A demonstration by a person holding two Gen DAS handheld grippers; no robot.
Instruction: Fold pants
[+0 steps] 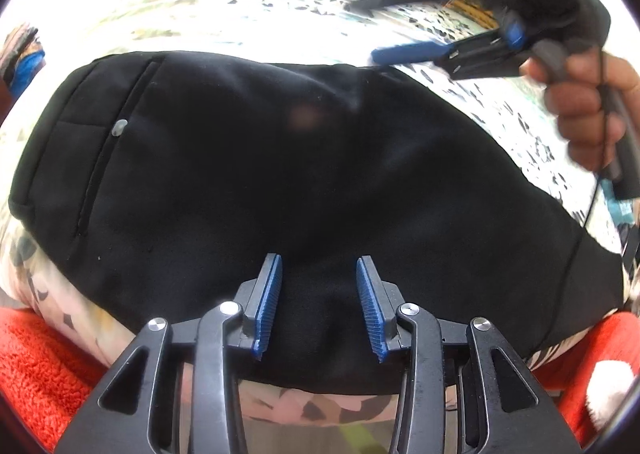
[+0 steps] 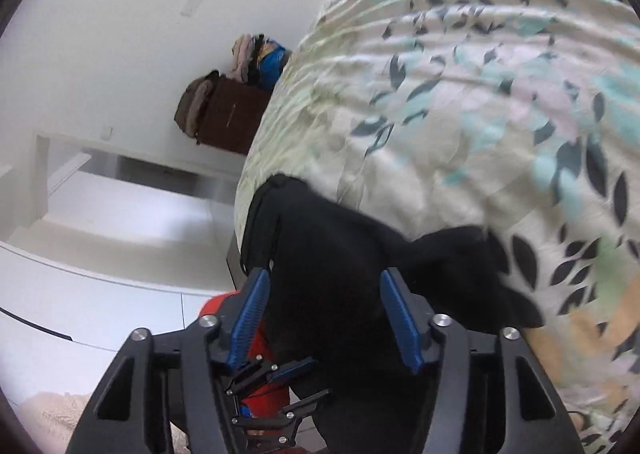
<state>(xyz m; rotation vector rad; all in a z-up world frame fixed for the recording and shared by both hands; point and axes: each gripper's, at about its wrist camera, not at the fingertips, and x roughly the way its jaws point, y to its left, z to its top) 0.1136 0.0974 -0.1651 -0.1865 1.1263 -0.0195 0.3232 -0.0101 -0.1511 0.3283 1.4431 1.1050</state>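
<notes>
**Camera placement, both wrist views**

Left wrist view: set low and close over black pants (image 1: 280, 158), faced across leaf-print bedding (image 1: 240, 10). Right wrist view: held near, tilted, aimed along pants (image 2: 332, 262) toward bedding (image 2: 480, 94) edge. Shared: pants, bedding.

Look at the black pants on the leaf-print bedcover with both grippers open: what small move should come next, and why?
Probably lower the left gripper and close it on the near edge of the black pants. Its jaws stand open just above that edge, gripping nothing, and the right gripper is also open over the cloth. The pants lie fairly flat on the leaf-print bedcover, ready for another fold.
</notes>
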